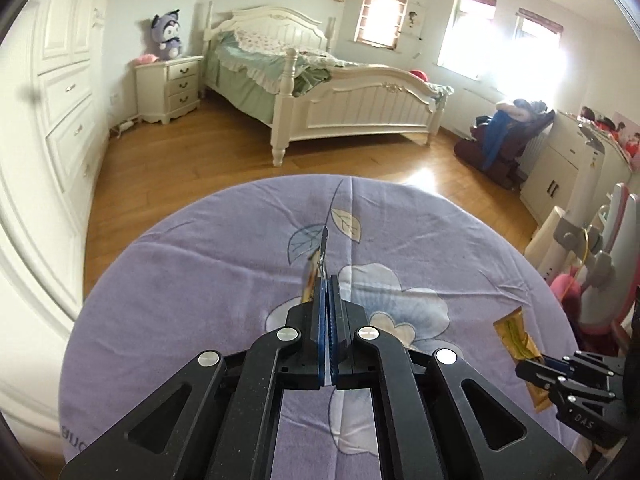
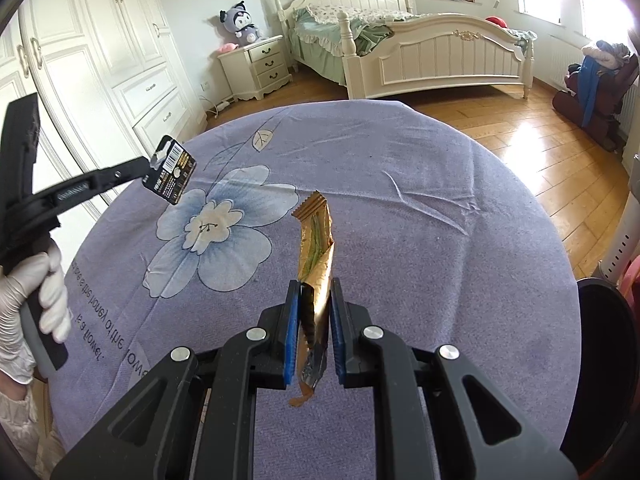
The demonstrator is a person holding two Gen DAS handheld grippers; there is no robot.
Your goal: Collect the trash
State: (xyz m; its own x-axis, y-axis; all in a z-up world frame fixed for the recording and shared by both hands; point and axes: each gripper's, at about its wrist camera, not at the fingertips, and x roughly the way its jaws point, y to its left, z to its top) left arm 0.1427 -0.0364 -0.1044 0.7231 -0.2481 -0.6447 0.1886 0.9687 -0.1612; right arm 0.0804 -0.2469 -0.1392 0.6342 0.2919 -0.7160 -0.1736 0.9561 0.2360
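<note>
1. While both grippers hang over the purple flowered cloth (image 2: 400, 208) on the round table, the left gripper (image 1: 327, 280) has its jaws pressed together on a small black packet (image 2: 171, 172), held clear of the cloth at the left
2. The right gripper (image 2: 314, 292) pinches a crumpled gold wrapper (image 2: 316, 240), which sticks up past the fingertips
3. A gloved hand (image 2: 36, 292) grips the left handle
4. A dark bin rim (image 2: 608, 344) shows near right
5. Far off stand a white bed (image 1: 320, 92) and a nightstand (image 1: 168, 88)
</note>
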